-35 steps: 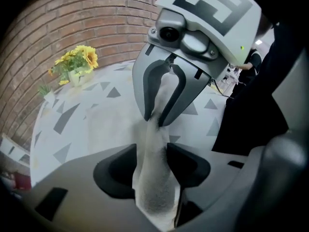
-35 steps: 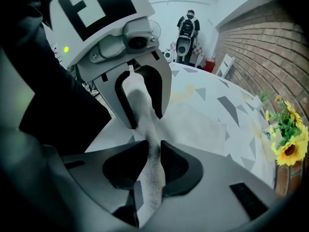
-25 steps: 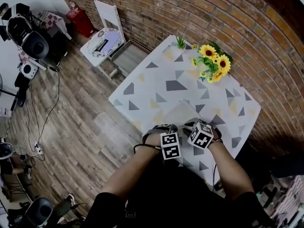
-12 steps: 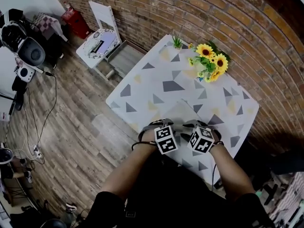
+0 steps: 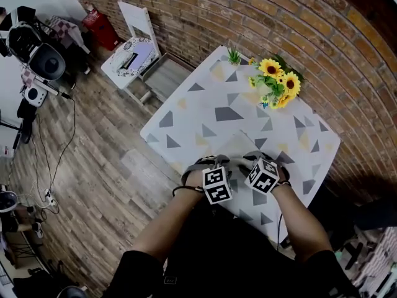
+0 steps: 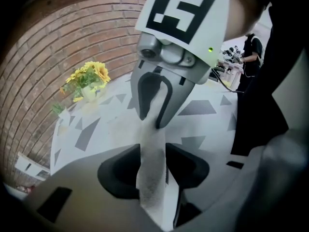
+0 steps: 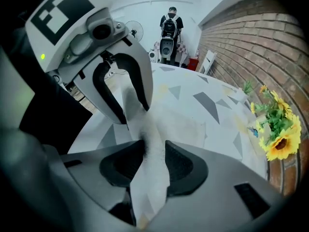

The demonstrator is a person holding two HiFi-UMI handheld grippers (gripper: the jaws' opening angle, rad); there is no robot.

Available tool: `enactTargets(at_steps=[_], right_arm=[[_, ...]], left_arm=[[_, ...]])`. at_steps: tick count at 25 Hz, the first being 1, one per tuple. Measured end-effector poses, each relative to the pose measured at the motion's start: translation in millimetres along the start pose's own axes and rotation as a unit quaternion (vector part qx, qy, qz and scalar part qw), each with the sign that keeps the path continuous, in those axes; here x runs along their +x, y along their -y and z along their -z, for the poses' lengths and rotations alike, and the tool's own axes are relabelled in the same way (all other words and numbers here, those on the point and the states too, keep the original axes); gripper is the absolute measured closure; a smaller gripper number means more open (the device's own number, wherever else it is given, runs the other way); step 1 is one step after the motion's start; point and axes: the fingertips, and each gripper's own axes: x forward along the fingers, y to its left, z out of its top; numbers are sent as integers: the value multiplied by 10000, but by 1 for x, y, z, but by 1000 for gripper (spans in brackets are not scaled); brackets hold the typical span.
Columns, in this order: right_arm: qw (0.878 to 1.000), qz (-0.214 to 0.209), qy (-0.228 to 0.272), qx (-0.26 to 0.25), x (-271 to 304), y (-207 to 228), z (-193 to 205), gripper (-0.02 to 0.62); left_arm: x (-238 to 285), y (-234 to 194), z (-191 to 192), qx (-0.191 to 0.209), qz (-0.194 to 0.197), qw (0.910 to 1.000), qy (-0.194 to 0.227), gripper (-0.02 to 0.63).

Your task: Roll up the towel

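A pale towel (image 5: pixel 239 143) lies on the triangle-patterned table (image 5: pixel 205 104), its near end gathered up between the two grippers. In the head view my left gripper (image 5: pixel 216 162) and right gripper (image 5: pixel 249 160) stand side by side at that near end, pointing steeply down. In the left gripper view a thick band of towel (image 6: pixel 152 178) fills my left gripper (image 6: pixel 152 153), whose jaws have just been closing on it. The right gripper (image 6: pixel 149 120) grips the same band further along. In the right gripper view the towel (image 7: pixel 149 178) is pinched in my right gripper (image 7: pixel 154 153), whose jaws have just been opening wider.
A vase of sunflowers (image 5: pixel 276 82) and a small green plant (image 5: pixel 236 54) stand at the table's far side by the brick wall. A white chair (image 5: pixel 133 51) and camera gear (image 5: pixel 37 48) stand on the wooden floor to the left. A person (image 7: pixel 169 25) stands far off.
My left gripper has shifted a little to the left, away from the right one. The right gripper has stayed about where it was, at the towel's near end.
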Motion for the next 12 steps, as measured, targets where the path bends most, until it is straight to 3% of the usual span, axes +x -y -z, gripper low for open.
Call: enactTargets(at_steps=[7, 12], right_arm=[[9985, 389, 103, 377, -1, 27, -9, 437], [9975, 530, 336, 316, -11, 36, -15, 438]], left_arm=[[11, -6, 6, 210, 52, 9996, -176, 426], [15, -28, 7, 118, 3, 9998, -146, 426]])
